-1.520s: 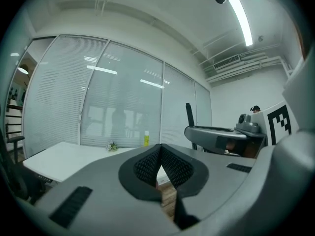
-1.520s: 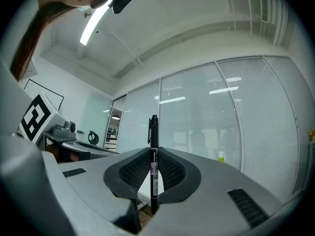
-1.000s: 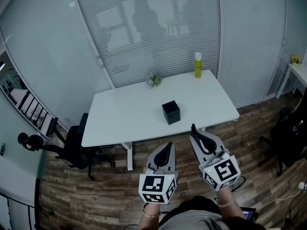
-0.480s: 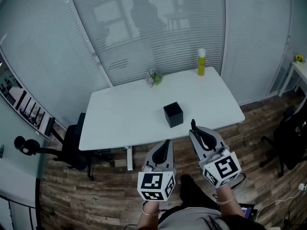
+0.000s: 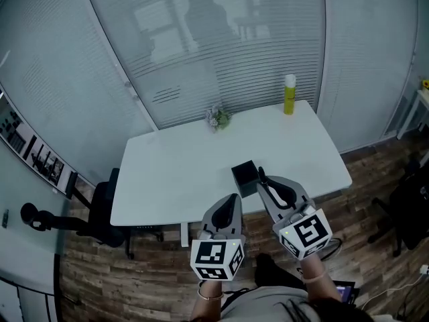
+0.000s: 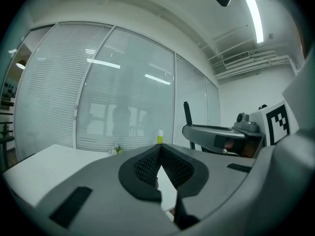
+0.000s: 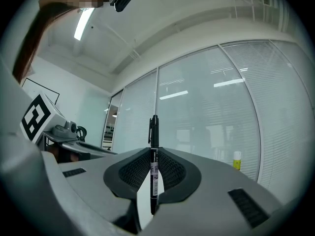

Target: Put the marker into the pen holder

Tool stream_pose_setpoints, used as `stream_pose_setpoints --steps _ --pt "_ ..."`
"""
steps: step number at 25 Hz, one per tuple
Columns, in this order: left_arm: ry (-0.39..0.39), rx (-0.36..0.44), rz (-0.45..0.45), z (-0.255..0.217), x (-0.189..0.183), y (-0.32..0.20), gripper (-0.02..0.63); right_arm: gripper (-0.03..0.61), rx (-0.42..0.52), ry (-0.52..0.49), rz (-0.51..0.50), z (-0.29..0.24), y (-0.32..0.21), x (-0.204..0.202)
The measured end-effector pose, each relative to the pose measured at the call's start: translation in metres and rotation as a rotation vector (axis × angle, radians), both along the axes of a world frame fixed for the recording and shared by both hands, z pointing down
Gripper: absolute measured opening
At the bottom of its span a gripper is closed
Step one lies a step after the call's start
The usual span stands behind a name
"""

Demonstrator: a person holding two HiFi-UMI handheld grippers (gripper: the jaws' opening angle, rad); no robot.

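Note:
The black cube-shaped pen holder (image 5: 244, 177) stands near the front edge of the white table (image 5: 174, 170). My right gripper (image 5: 263, 182) is shut on a black marker (image 7: 154, 166), which stands upright between its pads with the cap end up. In the head view the marker (image 5: 261, 175) sits just right of the holder, close to its rim. My left gripper (image 5: 230, 202) hangs shut and empty at the table's front edge, left of and nearer than the holder. In the left gripper view its jaws (image 6: 160, 151) meet with nothing between them, and the right gripper (image 6: 216, 132) shows beside it.
A yellow bottle (image 5: 289, 94) stands at the table's far right corner, and a small plant (image 5: 218, 118) sits at the far edge by the blinds. A black office chair (image 5: 87, 217) stands left of the table on the wood floor.
The person has stepped toward the table. Both grippers have come forward; the right one, with the marker, has gone from over the floor to right beside the pen holder.

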State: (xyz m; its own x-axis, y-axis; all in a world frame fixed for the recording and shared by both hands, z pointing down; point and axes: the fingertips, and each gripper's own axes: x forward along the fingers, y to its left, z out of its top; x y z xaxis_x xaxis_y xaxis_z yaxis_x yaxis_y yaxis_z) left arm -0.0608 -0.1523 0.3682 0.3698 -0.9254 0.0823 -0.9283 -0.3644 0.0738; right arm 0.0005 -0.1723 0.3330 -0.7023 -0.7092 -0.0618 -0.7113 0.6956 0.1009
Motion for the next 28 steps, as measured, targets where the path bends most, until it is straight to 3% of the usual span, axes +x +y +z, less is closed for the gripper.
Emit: stream_pose_setpoints --steps 9,18,28 --pt "0.013 -0.024 -0.058 0.007 -0.013 -0.065 0.018 0.069 0.028 0.001 -0.084 0.006 -0.067 -0.015" --pt "0.005 -0.074 -0.111 0.026 -0.026 -0.093 0.018 0.069 0.051 0.091 -0.203 0.032 -0.096 -0.046" --pt "0.018 -0.103 -0.072 0.036 -0.028 -0.122 0.018 0.069 -0.007 0.173 -0.197 0.072 -0.124 -0.059"
